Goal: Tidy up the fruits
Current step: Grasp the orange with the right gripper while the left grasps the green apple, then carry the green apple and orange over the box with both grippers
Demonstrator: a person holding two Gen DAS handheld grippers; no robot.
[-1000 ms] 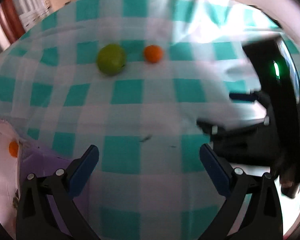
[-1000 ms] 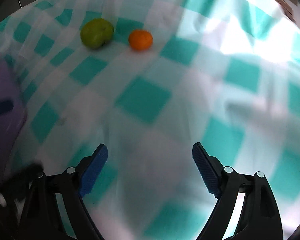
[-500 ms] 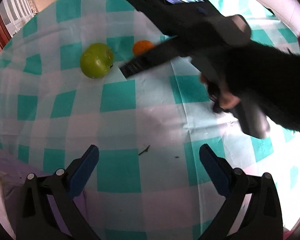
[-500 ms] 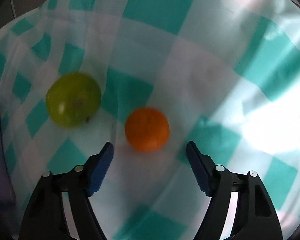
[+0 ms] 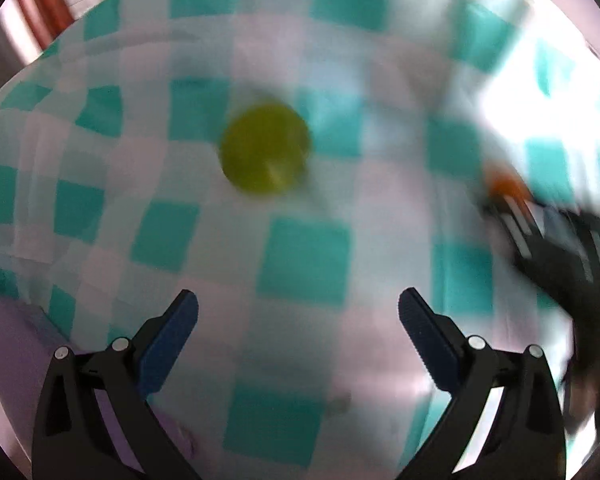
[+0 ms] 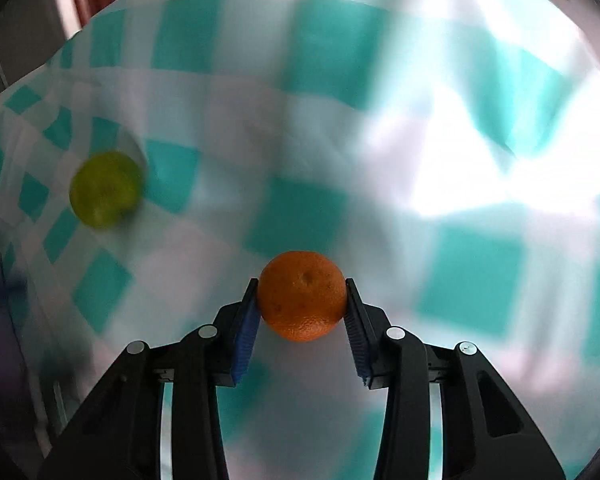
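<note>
A small orange (image 6: pixel 302 295) sits between the blue pads of my right gripper (image 6: pixel 302 300), which is shut on it just above the checked cloth. It shows blurred at the right in the left wrist view (image 5: pixel 506 185), at the tip of the right gripper's dark body (image 5: pixel 560 248). A green apple (image 5: pixel 265 148) lies on the cloth ahead of my left gripper (image 5: pixel 298 320), which is open and empty. The apple also shows at the left in the right wrist view (image 6: pixel 105 189).
A teal-and-white checked tablecloth (image 5: pixel 304 260) covers the table. A purple container edge (image 5: pixel 16 344) is at the lower left in the left wrist view. Both views are blurred by motion.
My right gripper closed on the orange, which was lying on the cloth ahead of its open jaws. My left gripper moved closer to the green apple and stayed open.
</note>
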